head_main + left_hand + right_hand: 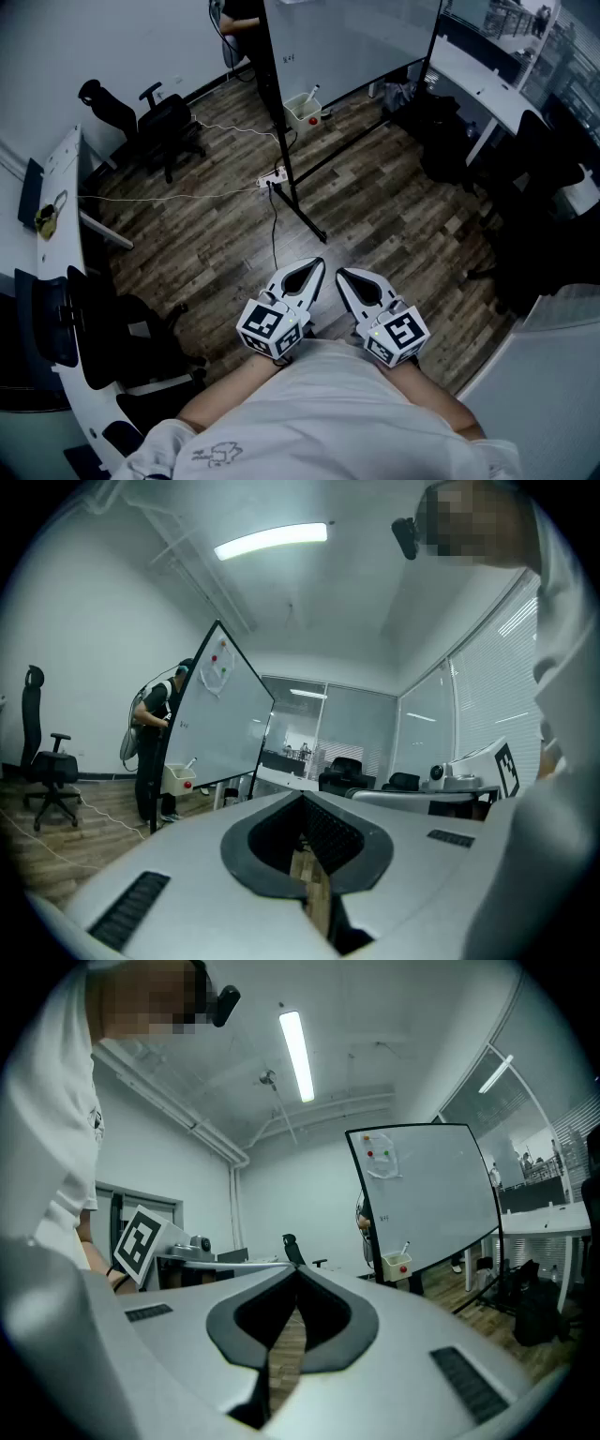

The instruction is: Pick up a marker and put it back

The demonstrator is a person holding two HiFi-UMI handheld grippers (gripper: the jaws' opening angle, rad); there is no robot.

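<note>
A marker (312, 92) stands in a small white box (301, 109) fixed low on a wheeled whiteboard (274, 66) across the room. The same marker (405, 1248) and box (397, 1265) show in the right gripper view, and the box (178, 778) in the left gripper view. Both grippers are held level, close to the person's body and far from the board. My left gripper (317, 265) (302, 794) has its tips together with nothing between them. My right gripper (342, 274) (295, 1269) is likewise shut and empty.
Another person (153, 735) stands at the whiteboard (220, 714). Cables (216, 192) and a power strip (272, 176) lie on the wood floor by the board's foot. Office chairs (169, 127) stand left, a white desk (56, 281) runs along the left wall, and dark chairs (525, 178) are on the right.
</note>
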